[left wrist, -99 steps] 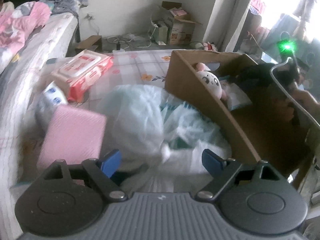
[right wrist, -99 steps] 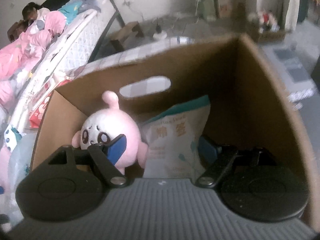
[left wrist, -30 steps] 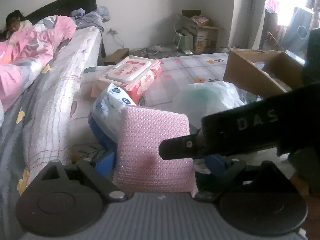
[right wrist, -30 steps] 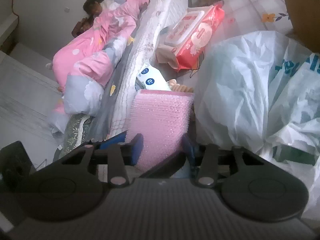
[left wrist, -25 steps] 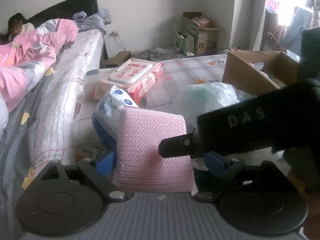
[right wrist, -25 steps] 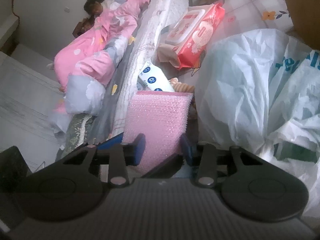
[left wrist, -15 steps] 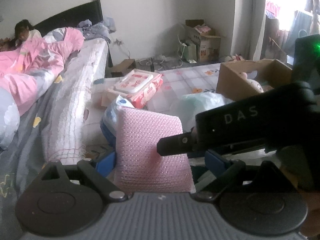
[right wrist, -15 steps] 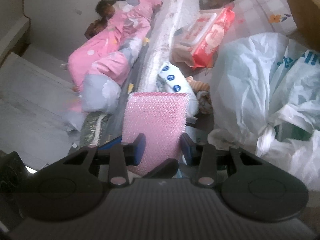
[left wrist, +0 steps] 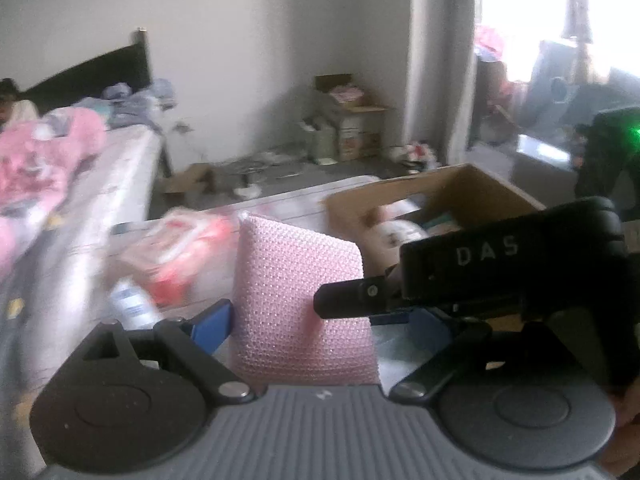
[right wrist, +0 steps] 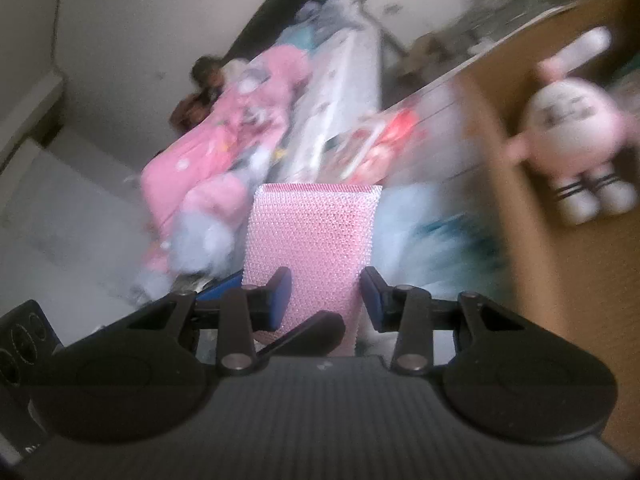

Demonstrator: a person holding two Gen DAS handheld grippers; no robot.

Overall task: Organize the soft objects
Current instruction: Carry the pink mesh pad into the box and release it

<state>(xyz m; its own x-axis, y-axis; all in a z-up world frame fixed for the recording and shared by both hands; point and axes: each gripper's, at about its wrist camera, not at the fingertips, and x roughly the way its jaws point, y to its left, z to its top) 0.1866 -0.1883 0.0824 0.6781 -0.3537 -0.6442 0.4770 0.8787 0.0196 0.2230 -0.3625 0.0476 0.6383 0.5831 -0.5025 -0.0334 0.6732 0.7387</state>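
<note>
While both grippers carry it together above the floor clutter, the pink pad shows itself as a light and soft thing: a flat cushion with a bumpy, bubble-like skin that keeps its shape in the air but would, I judge, give way under a hard squeeze. The left gripper has the pad between its blue fingers; the left pad touches its edge, but the right one is hidden behind the other tool, so I cannot tell whether this gripper really pinches. The right gripper is closed on the narrow lower end of the pad, its fingers pressing both sides. The skin is probably a little slippery, so a hold across the thin sides and low down, as now, seems the safest place; a hold at one corner would let it swing. It is not fragile. The pad hangs in front of the box, not yet over it. Counting the things: one pink pad, one cardboard box, one plush toy inside the box, one red pack on the mat, and one pale plastic bag, which is blurred here, so there may be more than one.
</note>
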